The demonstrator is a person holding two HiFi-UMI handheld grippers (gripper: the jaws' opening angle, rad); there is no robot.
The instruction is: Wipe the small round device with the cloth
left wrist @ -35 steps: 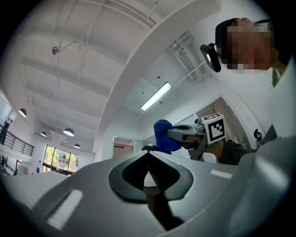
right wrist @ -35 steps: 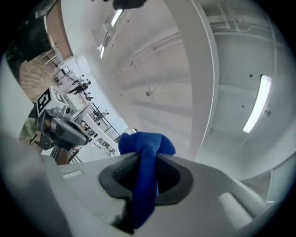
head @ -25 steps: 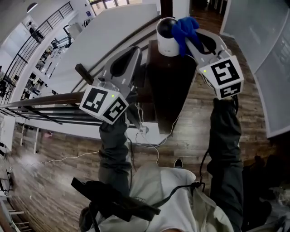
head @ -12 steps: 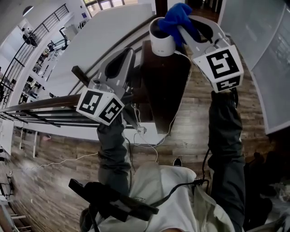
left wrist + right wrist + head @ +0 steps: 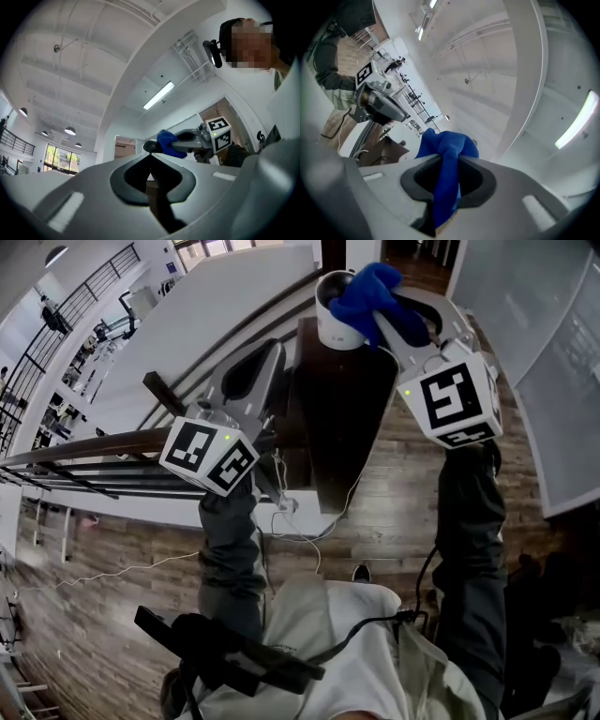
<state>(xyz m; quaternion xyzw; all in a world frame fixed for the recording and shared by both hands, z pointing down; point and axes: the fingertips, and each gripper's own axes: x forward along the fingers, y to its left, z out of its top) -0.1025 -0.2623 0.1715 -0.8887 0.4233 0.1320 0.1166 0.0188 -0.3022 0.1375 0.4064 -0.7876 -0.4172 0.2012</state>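
Right gripper [image 5: 382, 317] has its jaws pinched on the blue cloth [image 5: 367, 292] — bunched against the small round device [image 5: 335, 329] atop a dark wooden stand [image 5: 337, 413]. Left gripper [image 5: 270, 351] hangs nearby — jaws together, empty.

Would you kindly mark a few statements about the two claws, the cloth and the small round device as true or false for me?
1. The right claw is shut on the blue cloth. True.
2. The left claw grips the small round device. False: its jaws are together with nothing between them, and it is held apart from the device, lower and to the left.
3. The cloth touches the upper part of the device. True.
4. The device lies on the floor. False: it stands upright on a dark wooden ledge, above the floor.
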